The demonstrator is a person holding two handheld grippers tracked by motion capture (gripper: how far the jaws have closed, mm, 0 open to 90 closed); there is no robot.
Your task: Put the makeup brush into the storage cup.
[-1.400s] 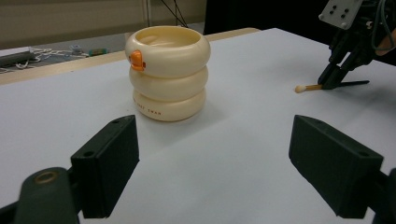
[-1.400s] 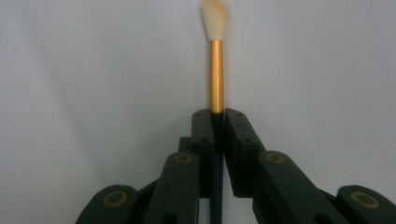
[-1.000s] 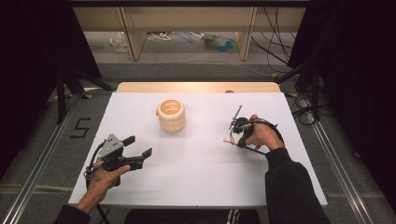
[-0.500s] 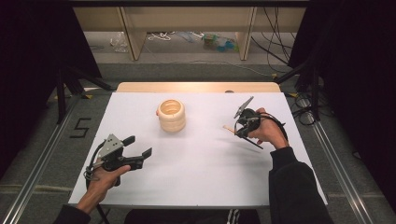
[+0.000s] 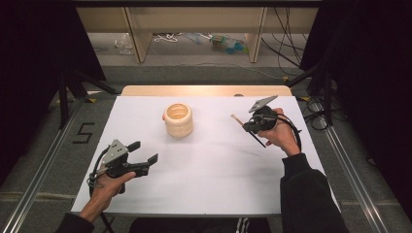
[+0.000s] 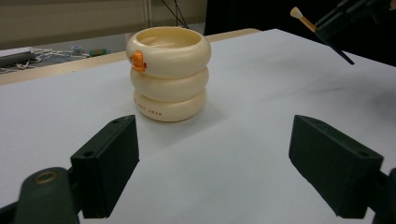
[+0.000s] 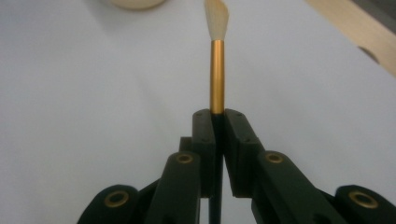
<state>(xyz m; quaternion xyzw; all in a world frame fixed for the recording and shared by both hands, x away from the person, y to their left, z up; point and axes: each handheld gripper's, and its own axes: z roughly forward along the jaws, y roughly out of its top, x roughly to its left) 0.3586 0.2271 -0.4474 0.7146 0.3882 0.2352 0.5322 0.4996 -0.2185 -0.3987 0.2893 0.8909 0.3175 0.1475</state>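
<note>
Two grippers are seen over a white table (image 5: 204, 184). The right gripper (image 5: 248, 125) is clamped on a brush (image 5: 239, 121) — in the right gripper view its jaws are pressed together on the dark handle just below the gold ferrule (image 7: 216, 77), with the pale bristle tip (image 7: 217, 18) pointing away from the camera. In the high view the brush is held clear of the table surface at the right side, bristle end towards the middle of the table, dark handle end slanting down and towards the person below the jaws. From the left gripper view the same brush (image 6: 303, 19) is seen at the upper right, raised above the table, tip to the left.

The left gripper (image 5: 143, 158) is held near the table's front-left part; its jaws are spread wide with nothing between them, and both pads (image 6: 109, 163) are seen apart over bare table.

A cream holder (image 5: 178, 119) — three stacked rings, open at the top — stands upright near the middle of the table, well apart from both grippers. An orange tab (image 6: 137, 60) is noted on its top ring. The holder lies between the two grippers, nearer the far edge; the brush tip is to its right, not touching it.

A wooden strip (image 5: 204, 90) is seen along the far edge of the table.
</note>
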